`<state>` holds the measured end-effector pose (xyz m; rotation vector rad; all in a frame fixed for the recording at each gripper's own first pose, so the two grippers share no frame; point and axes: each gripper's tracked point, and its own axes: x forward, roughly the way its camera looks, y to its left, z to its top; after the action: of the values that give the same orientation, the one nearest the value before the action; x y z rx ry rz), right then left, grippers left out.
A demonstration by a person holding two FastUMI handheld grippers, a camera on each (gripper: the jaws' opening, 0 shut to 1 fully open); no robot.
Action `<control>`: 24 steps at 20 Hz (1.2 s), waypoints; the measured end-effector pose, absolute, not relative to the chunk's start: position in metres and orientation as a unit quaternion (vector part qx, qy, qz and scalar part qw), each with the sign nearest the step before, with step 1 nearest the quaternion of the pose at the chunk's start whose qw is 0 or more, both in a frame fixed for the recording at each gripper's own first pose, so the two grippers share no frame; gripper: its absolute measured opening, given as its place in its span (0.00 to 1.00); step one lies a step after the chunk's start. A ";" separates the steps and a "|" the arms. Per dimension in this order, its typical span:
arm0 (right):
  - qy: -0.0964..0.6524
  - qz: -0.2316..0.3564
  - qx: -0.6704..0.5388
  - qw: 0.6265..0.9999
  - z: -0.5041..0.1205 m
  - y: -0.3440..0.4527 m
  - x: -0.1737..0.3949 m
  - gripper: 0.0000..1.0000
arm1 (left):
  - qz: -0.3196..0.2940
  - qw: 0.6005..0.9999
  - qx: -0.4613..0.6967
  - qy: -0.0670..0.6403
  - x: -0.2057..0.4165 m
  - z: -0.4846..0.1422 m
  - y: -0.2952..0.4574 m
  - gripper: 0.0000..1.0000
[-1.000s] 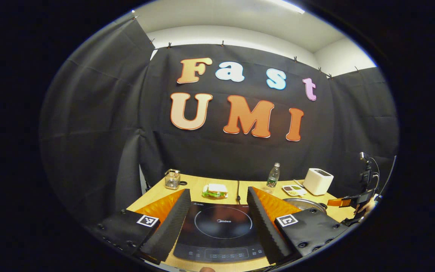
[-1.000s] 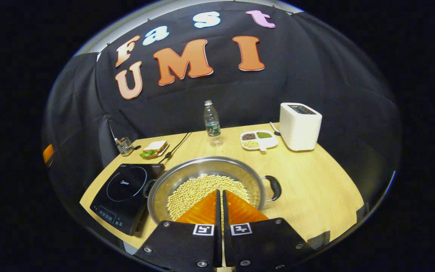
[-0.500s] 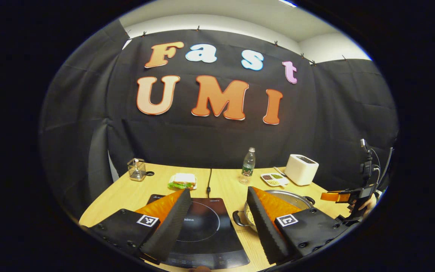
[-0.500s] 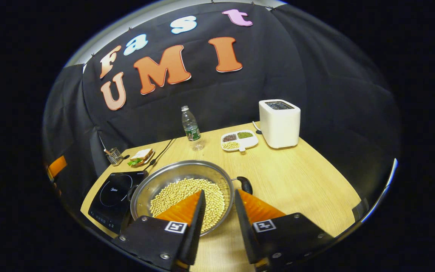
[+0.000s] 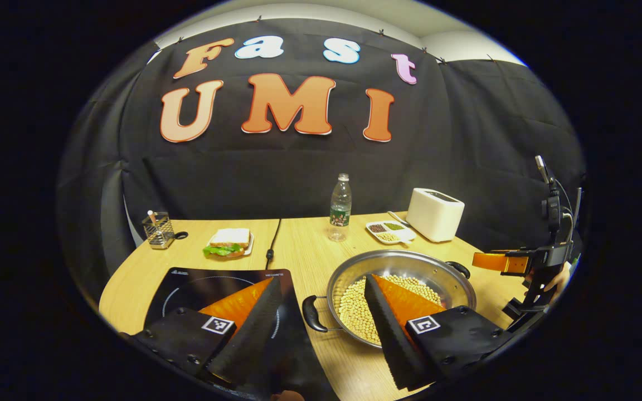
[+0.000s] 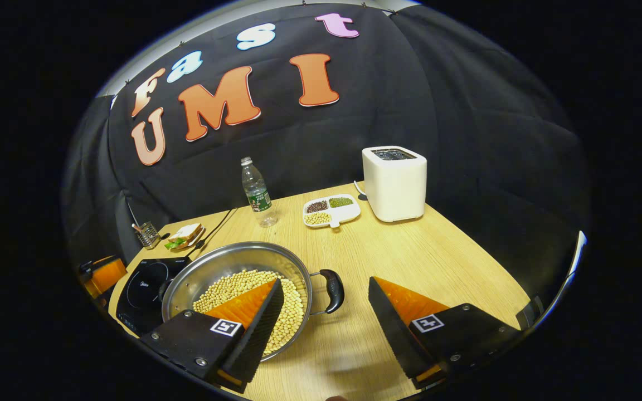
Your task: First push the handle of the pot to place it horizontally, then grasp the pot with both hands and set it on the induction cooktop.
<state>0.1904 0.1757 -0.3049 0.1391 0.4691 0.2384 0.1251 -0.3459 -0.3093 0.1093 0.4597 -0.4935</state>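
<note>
Both tools apart, holding nothing: left tool (image 5: 321,328) straddling pot's (image 5: 401,295) left handle (image 5: 310,313), right tool (image 6: 326,328) straddling right handle (image 6: 333,289); cooktop (image 5: 209,284) beside pot, toward desk's left edge

Little can be read here. The induction cooktop (image 5: 218,287), at the surface's near left corner, carries small pale print along its far edge and a brand mark inside its ring (image 6: 145,285), both too small to make out. The water bottle (image 5: 340,206) has a green label, unreadable. Each claw carries square black-and-white coded markers (image 5: 218,325) (image 6: 427,322), no text.
</note>
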 end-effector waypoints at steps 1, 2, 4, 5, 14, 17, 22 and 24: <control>0.233 0.117 0.069 0.963 -0.307 0.176 0.193 0.95 | -0.243 0.940 0.059 0.233 0.127 -0.320 -0.349 0.98; 0.233 0.116 0.070 0.963 -0.309 0.177 0.195 0.96 | -0.239 0.938 0.065 0.242 0.130 -0.329 -0.349 0.98; 0.226 0.112 0.068 0.965 -0.310 0.176 0.201 0.96 | -0.227 0.934 0.070 0.265 0.135 -0.351 -0.348 0.98; 0.223 0.108 0.065 0.967 -0.310 0.174 0.204 0.96 | -0.223 0.932 0.068 0.276 0.137 -0.361 -0.348 0.98; 0.245 0.114 0.033 0.962 -0.338 0.185 0.216 0.95 | -0.198 0.926 0.020 0.320 0.148 -0.393 -0.347 0.98; 0.256 0.116 0.014 0.960 -0.350 0.190 0.223 0.95 | -0.199 0.920 0.004 0.339 0.146 -0.405 -0.351 0.98; 0.302 0.131 0.042 0.944 -0.374 0.201 0.224 0.95 | -0.195 0.919 0.010 0.344 0.151 -0.408 -0.352 0.98; 0.314 0.140 0.051 0.938 -0.383 0.205 0.222 0.89 | -0.191 0.920 0.016 0.342 0.152 -0.409 -0.355 0.98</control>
<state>0.2215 0.2047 -0.3832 0.1037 0.6414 0.2865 0.1525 -0.3552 -0.4091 0.0325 0.7034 -0.3935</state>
